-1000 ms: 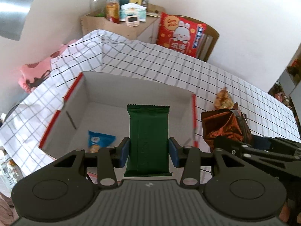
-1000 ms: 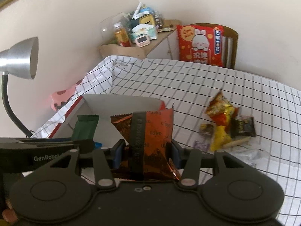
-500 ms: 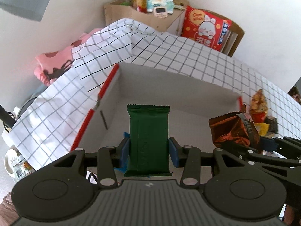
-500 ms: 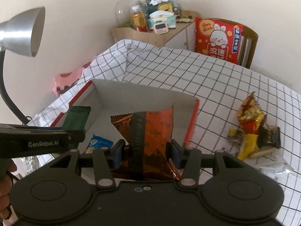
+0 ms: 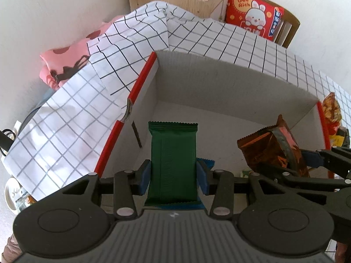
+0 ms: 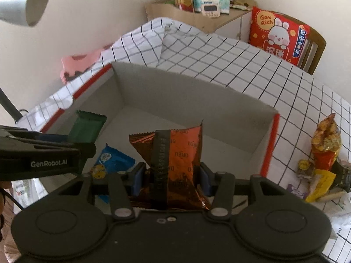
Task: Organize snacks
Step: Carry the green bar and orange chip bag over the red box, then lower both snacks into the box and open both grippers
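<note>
My left gripper [image 5: 173, 176] is shut on a dark green snack packet [image 5: 172, 153] and holds it over the open white box with red edges [image 5: 219, 87]. My right gripper [image 6: 171, 179] is shut on an orange-brown Oreo packet [image 6: 175, 153], also over the box [image 6: 197, 100]. The Oreo packet shows at the right of the left wrist view [image 5: 269, 151]; the green packet shows at the left of the right wrist view [image 6: 87, 127]. A blue snack packet [image 6: 114, 160] lies on the box floor.
Several loose snacks [image 6: 322, 153] lie on the checked tablecloth [image 6: 285, 83] right of the box. A red rabbit cushion [image 6: 278, 35] on a chair and a cluttered wooden shelf [image 6: 197, 15] stand behind the table. A lamp head [image 6: 24, 0] hangs at upper left.
Both grippers have moved forward and left with their packets, from beside the box's near edge to above its inside. Both stayed shut.
</note>
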The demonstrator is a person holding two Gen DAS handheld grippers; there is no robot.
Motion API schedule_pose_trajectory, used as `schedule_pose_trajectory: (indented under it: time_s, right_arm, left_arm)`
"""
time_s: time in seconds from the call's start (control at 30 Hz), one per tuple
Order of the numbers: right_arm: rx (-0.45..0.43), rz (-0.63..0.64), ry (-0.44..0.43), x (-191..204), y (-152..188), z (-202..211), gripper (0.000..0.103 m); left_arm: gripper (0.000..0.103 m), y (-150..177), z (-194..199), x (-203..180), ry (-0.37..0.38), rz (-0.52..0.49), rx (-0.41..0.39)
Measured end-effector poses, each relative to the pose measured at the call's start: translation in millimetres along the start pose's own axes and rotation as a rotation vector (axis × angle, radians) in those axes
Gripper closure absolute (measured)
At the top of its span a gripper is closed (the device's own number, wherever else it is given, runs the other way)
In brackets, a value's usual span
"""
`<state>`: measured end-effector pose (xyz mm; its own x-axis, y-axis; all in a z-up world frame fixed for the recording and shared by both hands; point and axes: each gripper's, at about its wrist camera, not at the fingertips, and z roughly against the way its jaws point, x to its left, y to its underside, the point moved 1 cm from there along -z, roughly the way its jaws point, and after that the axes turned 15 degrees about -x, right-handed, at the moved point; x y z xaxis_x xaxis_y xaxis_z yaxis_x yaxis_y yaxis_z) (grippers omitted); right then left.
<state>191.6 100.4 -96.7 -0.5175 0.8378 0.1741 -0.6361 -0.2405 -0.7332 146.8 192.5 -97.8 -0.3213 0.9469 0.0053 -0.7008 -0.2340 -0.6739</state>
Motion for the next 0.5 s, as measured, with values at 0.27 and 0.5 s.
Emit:
schedule_pose_trajectory:
  time_s: [0.27, 0.5]
  right_arm:
    - [0.045, 0.035, 0.002, 5.7, 4.9, -18.4, 0.053]
    - [0.067, 0.042, 0.002, 10.3, 7.6, -23.3, 0.052]
  left_arm:
    - [0.06, 8.2, -14.5, -2.2, 0.0, -0.025, 0.035]
    - [0.06, 13.1, -22.2, -1.5, -0.005, -0.024, 0.066]
